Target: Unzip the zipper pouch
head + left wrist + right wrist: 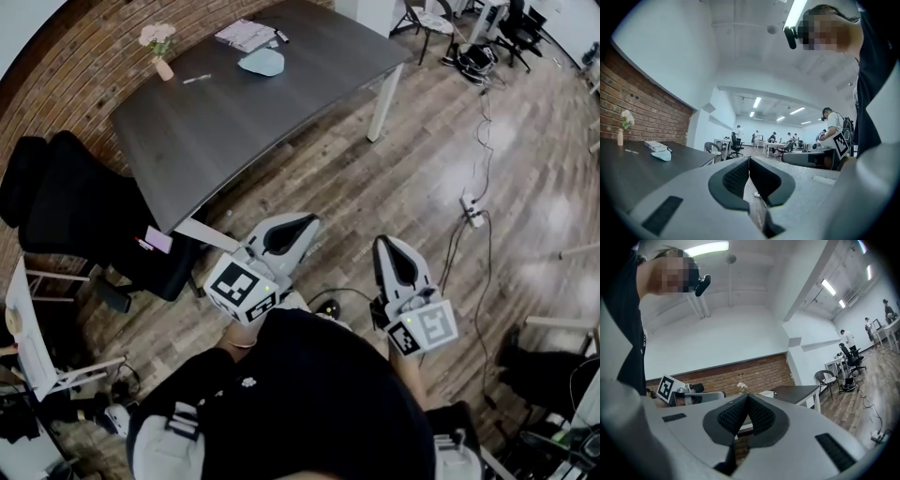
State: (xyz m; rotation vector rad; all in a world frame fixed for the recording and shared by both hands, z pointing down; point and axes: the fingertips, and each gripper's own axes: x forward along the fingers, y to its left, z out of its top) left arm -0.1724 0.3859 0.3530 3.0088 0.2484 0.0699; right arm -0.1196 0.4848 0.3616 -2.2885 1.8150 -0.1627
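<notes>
Nearest to us, directly under the head camera, is our dark top [309, 394]; both grippers project from it, level, over the wooden floor [375, 169]. We read the left gripper [307, 221] as pressed together: in its own view the two ribbed pads [737, 177] meet along one line with nothing between them. We read the right gripper [384, 244] the same way: jaws closed tip to tip, empty. The light blue zipper pouch [262, 62] lies flat on the far part of the dark table [234, 122], just beside a stack of papers [246, 35] and well apart from both grippers. A pen [197, 80] and a vase [161, 56] of pale flowers sit to its left. We cannot tell whether its zip is open; it shows too small in every view. A black chair [84, 206] stands at the table's near left corner.
</notes>
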